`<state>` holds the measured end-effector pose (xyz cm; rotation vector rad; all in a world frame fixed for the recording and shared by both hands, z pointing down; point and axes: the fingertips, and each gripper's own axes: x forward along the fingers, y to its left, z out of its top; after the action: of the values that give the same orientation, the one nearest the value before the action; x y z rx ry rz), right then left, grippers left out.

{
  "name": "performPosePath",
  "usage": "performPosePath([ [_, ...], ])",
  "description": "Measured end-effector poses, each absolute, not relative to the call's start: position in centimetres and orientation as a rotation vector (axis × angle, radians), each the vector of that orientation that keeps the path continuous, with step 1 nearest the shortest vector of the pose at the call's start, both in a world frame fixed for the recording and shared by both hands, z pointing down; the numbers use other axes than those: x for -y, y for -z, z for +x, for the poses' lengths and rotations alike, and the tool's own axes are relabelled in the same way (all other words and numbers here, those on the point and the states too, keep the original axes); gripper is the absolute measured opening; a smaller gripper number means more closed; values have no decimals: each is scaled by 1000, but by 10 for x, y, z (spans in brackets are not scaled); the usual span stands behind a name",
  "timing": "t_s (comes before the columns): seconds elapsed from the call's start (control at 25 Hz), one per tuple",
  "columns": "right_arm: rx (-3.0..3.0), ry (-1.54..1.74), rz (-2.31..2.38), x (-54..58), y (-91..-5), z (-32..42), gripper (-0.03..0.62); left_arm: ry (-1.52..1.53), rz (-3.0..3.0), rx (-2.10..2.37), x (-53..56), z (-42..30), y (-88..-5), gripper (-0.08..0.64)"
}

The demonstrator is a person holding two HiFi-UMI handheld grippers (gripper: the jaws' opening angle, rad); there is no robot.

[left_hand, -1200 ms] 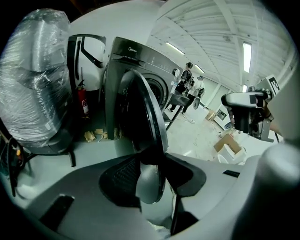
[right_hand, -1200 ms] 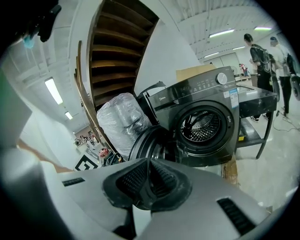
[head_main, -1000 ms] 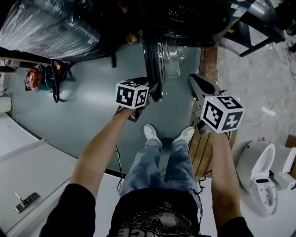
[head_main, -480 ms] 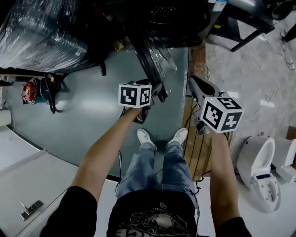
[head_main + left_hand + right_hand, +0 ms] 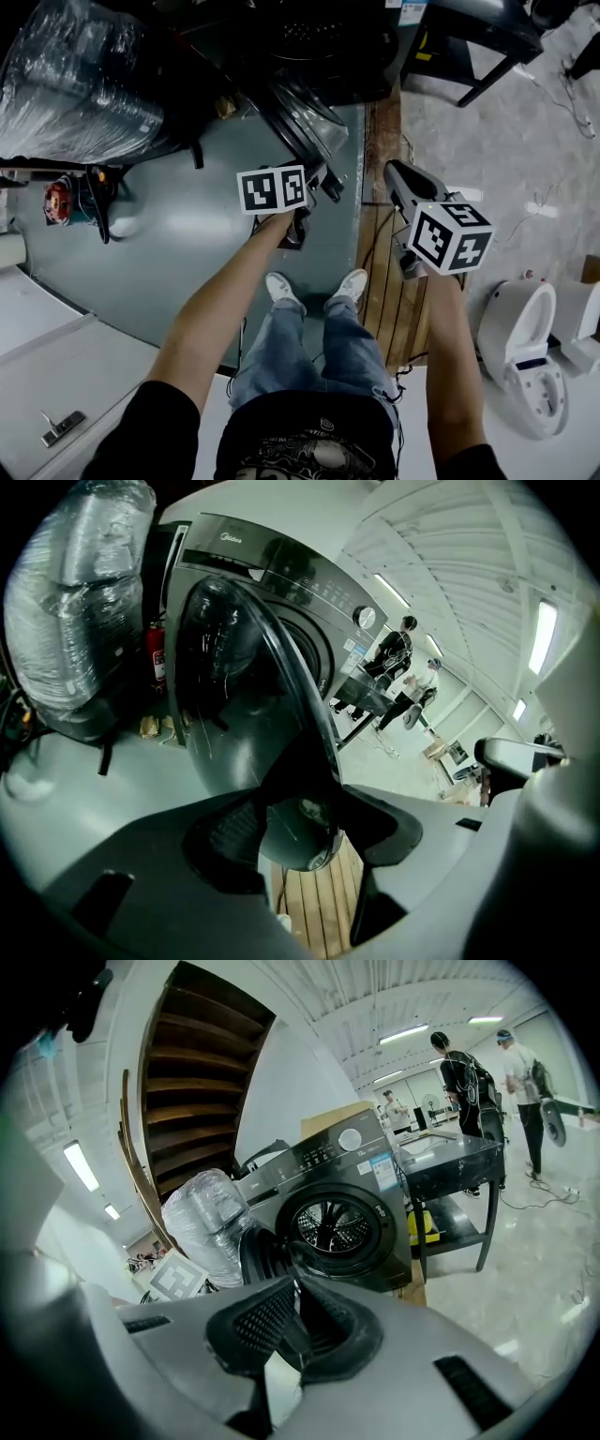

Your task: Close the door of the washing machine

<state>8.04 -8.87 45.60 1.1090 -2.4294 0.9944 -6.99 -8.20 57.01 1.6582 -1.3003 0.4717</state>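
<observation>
So, I'm judging the dark round glass door (image 5: 302,122) only half closed on the grey front-loading washing machine (image 5: 349,1211) | left gripper (image 5: 302,829): fingers have just been opening, released, door rim standing between them | right gripper (image 5: 292,1324): fingers clenched, empty.

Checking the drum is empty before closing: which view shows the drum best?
Right gripper view: it looks straight into the drum, ribs and holes plain. Head view catches only a dark strip at the top edge. In the left gripper view the door covers it.

Left gripper (image 5: 300,822) jaws apart, just opening wider, astride the lower edge of the open door (image 5: 225,667); washing machine (image 5: 309,583) behind.
</observation>
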Motion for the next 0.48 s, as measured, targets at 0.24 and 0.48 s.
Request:
performPosePath([
  [0.24,2434,-978,1132,102,-458,113,23,-391,1604,1353,110,-46,-570,259],
  [0.48,2452,-973,1168,120,-457,127,23,-299,1566,1359,139,-28,-570,272],
])
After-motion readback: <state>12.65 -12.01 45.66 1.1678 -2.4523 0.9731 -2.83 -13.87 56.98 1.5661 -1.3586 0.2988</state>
